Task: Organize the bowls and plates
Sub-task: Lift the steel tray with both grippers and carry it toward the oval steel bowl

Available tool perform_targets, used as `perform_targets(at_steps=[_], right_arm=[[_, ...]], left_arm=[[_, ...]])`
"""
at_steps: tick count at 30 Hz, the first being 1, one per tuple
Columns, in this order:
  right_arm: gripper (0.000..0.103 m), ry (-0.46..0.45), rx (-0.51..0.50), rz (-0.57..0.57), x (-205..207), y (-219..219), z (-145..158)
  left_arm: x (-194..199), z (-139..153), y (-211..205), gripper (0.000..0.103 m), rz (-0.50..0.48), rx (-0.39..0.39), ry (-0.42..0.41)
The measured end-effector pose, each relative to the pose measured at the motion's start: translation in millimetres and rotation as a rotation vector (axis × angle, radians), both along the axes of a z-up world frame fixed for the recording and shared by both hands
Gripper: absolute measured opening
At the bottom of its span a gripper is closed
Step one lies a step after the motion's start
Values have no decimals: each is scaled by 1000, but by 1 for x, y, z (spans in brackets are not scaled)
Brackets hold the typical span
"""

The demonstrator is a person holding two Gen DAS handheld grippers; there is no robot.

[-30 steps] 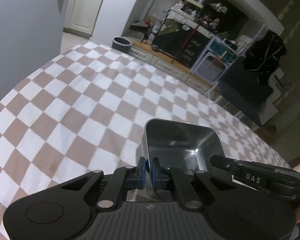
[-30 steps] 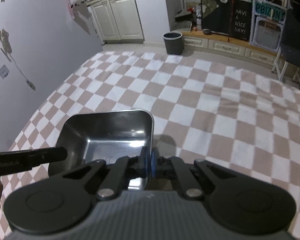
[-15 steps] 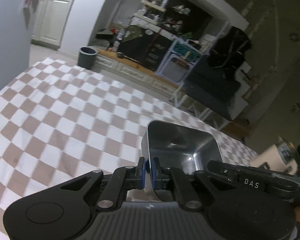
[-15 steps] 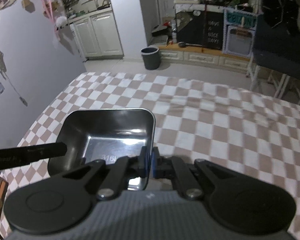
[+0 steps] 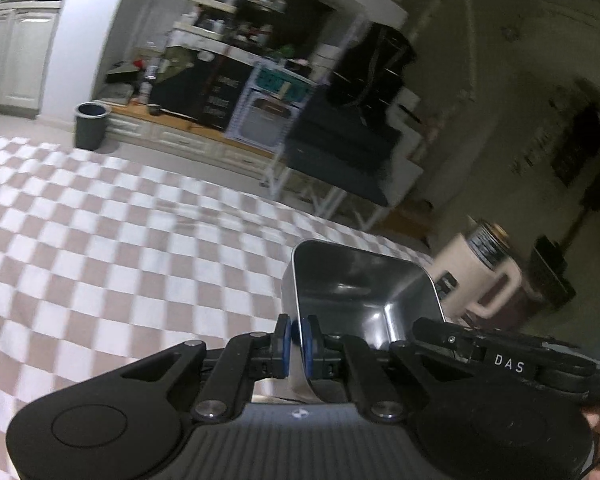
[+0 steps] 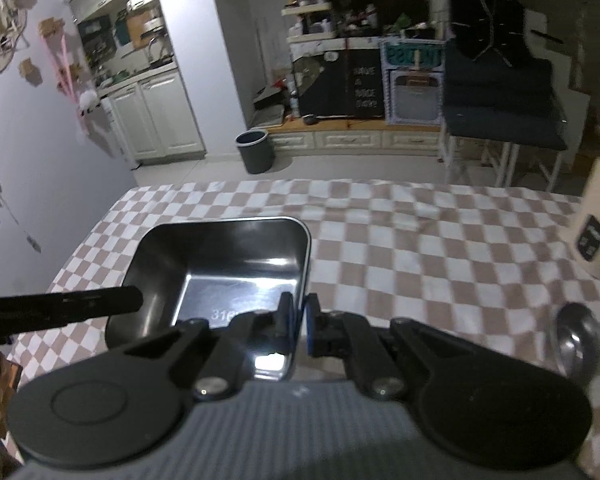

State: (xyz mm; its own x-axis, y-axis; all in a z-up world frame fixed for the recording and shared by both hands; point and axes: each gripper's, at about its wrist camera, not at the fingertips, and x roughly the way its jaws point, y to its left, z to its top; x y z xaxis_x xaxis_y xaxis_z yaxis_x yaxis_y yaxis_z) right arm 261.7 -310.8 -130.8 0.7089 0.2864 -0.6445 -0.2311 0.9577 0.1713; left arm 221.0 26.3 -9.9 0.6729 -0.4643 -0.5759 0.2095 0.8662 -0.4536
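Both hand-held grippers clamp one steel bowl (image 6: 224,276) above the checkered worktop (image 6: 440,248): your left hand-held gripper (image 5: 294,344) pinches its left wall, your right hand-held gripper (image 6: 298,328) its right wall, so it hangs between them, long axis pointing forward.

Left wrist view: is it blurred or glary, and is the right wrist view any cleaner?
Left wrist view: dim, with the checked cloth and jug motion-smeared; the steel tray stays sharp. Right wrist view: sharper, though glare sits on the tray floor; both bend straight lines at the edges.
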Motion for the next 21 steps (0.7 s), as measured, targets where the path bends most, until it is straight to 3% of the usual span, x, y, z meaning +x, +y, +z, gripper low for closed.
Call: perform_targets(at_steps=[5,21], right_arm=[[7,12,41,-72,-19,-43,-4],[11,64,-65,-170,-70,-117,-19]], left_arm=[[-4,-4,-42,7,-94,46,-9],[-8,-37,-138,7,-295,135,43]])
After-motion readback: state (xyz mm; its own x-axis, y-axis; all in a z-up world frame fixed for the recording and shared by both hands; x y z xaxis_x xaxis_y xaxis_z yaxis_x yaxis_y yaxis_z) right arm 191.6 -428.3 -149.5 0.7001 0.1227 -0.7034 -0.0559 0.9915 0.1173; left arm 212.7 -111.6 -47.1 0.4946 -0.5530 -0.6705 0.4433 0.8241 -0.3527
